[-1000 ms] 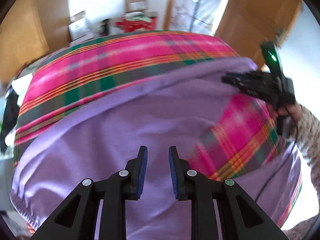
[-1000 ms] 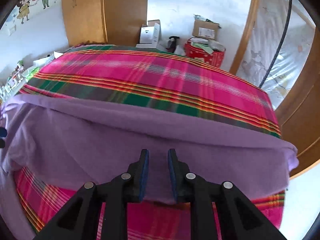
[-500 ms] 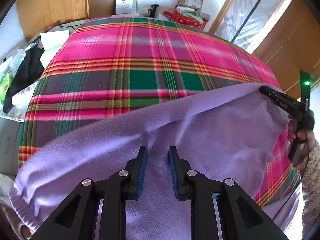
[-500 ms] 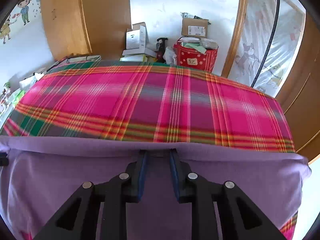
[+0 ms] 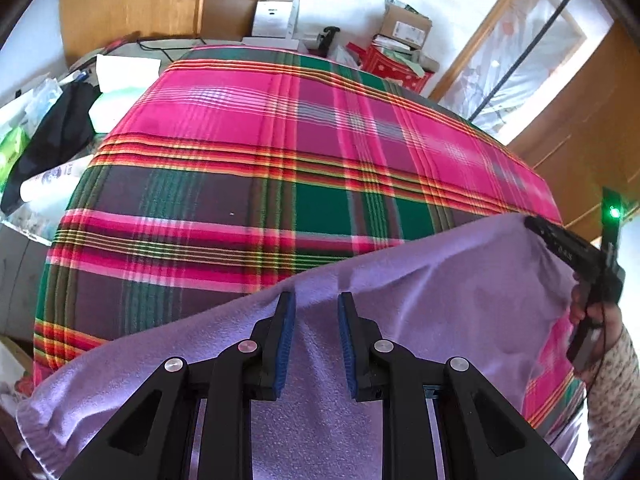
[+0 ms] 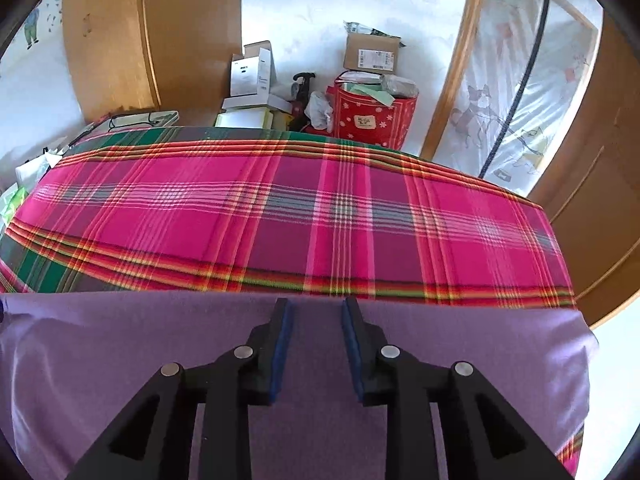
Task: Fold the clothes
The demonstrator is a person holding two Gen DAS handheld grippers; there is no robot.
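Note:
A purple fleece garment (image 5: 460, 300) lies on the bed's pink and green plaid cover (image 5: 280, 168), its far edge running level with both sets of fingertips. My left gripper (image 5: 317, 300) is shut on that edge, and a ridge of fabric stands between its blue pads. In the right wrist view the garment (image 6: 120, 360) lies flat under my right gripper (image 6: 316, 308). Its jaws are opening, with cloth between them but not pressed. From the left wrist view the right gripper (image 5: 534, 224) sits at the garment's far right corner, with a hand (image 5: 588, 312) on its handle.
Beyond the bed stand cardboard boxes (image 6: 372, 54), white boxes (image 6: 250, 72) and a red bag (image 6: 372, 116). Wooden doors (image 6: 108, 36) and a plastic-covered frame (image 6: 516, 92) line the walls. Clutter, with a black item (image 5: 56, 136), crowds the bed's left side.
Both grippers have carried the garment's edge across the bed, so more plaid cover shows beyond it. The cloth has come down flat. The right gripper's jaws have widened.

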